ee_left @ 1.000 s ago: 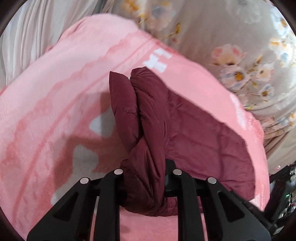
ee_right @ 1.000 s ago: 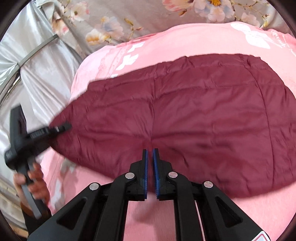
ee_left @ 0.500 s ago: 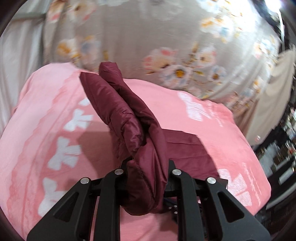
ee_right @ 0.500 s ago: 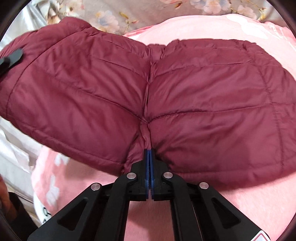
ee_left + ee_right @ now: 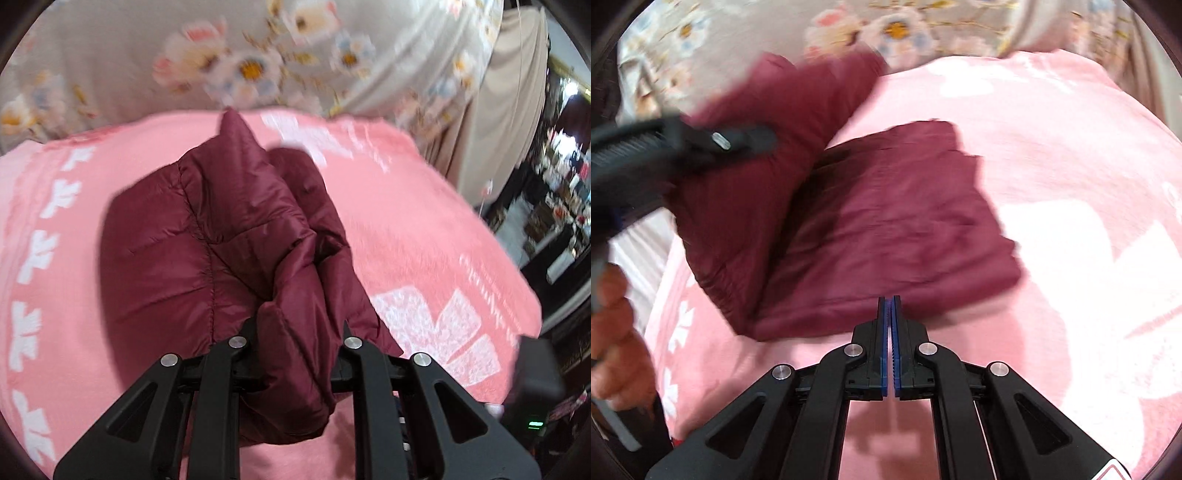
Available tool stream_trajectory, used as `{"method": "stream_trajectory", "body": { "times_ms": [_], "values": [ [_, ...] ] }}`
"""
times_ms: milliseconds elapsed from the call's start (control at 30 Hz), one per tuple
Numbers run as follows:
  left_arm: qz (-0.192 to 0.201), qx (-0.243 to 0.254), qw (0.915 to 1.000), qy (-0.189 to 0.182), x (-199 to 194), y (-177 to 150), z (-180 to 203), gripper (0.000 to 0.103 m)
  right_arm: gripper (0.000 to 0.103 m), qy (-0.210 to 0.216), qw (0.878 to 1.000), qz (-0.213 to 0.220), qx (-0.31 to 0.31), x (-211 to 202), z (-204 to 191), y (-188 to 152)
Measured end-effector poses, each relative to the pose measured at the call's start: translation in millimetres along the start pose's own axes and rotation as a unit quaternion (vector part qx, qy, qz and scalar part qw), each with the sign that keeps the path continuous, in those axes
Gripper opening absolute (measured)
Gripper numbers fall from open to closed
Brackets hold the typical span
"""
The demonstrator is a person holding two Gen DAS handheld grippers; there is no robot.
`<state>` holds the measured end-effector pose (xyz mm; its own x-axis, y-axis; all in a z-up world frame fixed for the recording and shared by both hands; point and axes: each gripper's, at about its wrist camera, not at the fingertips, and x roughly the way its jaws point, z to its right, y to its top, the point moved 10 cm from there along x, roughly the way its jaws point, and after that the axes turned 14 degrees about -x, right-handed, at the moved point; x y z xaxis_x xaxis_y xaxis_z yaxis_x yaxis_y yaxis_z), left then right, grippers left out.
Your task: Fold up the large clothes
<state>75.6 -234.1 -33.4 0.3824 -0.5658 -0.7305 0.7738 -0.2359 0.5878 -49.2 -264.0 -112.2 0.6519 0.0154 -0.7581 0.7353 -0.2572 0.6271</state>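
A maroon quilted jacket point(image 5: 886, 229) lies on a pink blanket point(image 5: 1071, 184). In the left wrist view my left gripper point(image 5: 295, 332) is shut on a thick bunched fold of the jacket point(image 5: 229, 236) and holds it up over the rest. The right wrist view shows the left gripper point(image 5: 746, 138) at the upper left, carrying the raised flap over the flat part. My right gripper point(image 5: 890, 306) is shut, its blue pads together at the jacket's near edge, with no cloth visibly between them.
The pink blanket point(image 5: 424, 240) with white patterns covers the bed. A floral grey cloth point(image 5: 240, 66) hangs behind it. A beige curtain point(image 5: 509, 92) and dark cluttered shelves are at the right. A person's hand point(image 5: 617, 339) is at the left edge.
The left gripper has swung the jacket's left half over toward the right, folding it across the flat half. The right gripper no longer pinches the jacket's edge and sits just before it.
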Motion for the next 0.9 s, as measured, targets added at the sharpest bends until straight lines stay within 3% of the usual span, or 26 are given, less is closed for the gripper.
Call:
{"method": "stream_trajectory", "body": {
  "times_ms": [133, 200, 267, 333, 367, 400, 433, 467, 500, 533, 633, 800, 900],
  "values": [
    [-0.058, 0.001, 0.9981, 0.02, 53, -29, 3, 0.021, 0.004, -0.014, 1.0, 0.001, 0.018, -3, 18, -2],
    [-0.06, -0.003, 0.9981, 0.012, 58, -36, 8, 0.027, 0.005, -0.016, 0.999, 0.008, 0.027, -6, 26, 1],
    [-0.061, -0.018, 0.9978, -0.02, 46, -33, 14, 0.055, 0.008, -0.017, 0.999, 0.016, 0.029, -8, 32, 14],
    [-0.053, -0.053, 0.9952, -0.064, 22, -19, 18, 0.073, 0.01, -0.008, 0.999, 0.034, 0.035, -15, 38, 34],
    [-0.027, -0.074, 0.9923, -0.096, -1, -2, 16, 0.076, 0.01, 0.0, 0.998, 0.045, 0.04, -16, 41, 49],
    [-0.006, -0.08, 0.9913, -0.104, -19, 12, 12, 0.076, 0.014, 0.013, 0.997, 0.063, 0.046, -21, 42, 67],
    [0.009, -0.082, 0.9915, -0.101, -28, 21, 8, 0.076, 0.027, 0.02, 0.996, 0.075, 0.051, -22, 42, 82],
    [0.041, -0.089, 0.9924, -0.075, -45, 40, -9, 0.077, 0.037, 0.024, 0.994, 0.087, 0.055, -22, 44, 98],
    [0.057, -0.095, 0.9923, -0.056, -51, 50, -18, 0.077, 0.057, 0.03, 0.993, 0.103, 0.057, -23, 44, 121],
    [0.079, -0.105, 0.9911, -0.022, -58, 65, -37, 0.077, 0.068, 0.032, 0.992, 0.109, 0.057, -21, 44, 133],
    [0.097, -0.135, 0.9847, 0.051, -61, 87, -86, 0.077, 0.071, 0.037, 0.992, 0.099, 0.066, 3, 46, 173],
    [0.095, -0.16, 0.9742, 0.128, -52, 99, -135, 0.077, 0.071, 0.055, 0.992, 0.003, 0.117, 64, 52, 199],
    [0.092, -0.151, 0.9702, 0.166, -47, 102, -151, 0.077, 0.071, 0.066, 0.989, -0.046, 0.126, 86, 45, 197]
  ]
}}
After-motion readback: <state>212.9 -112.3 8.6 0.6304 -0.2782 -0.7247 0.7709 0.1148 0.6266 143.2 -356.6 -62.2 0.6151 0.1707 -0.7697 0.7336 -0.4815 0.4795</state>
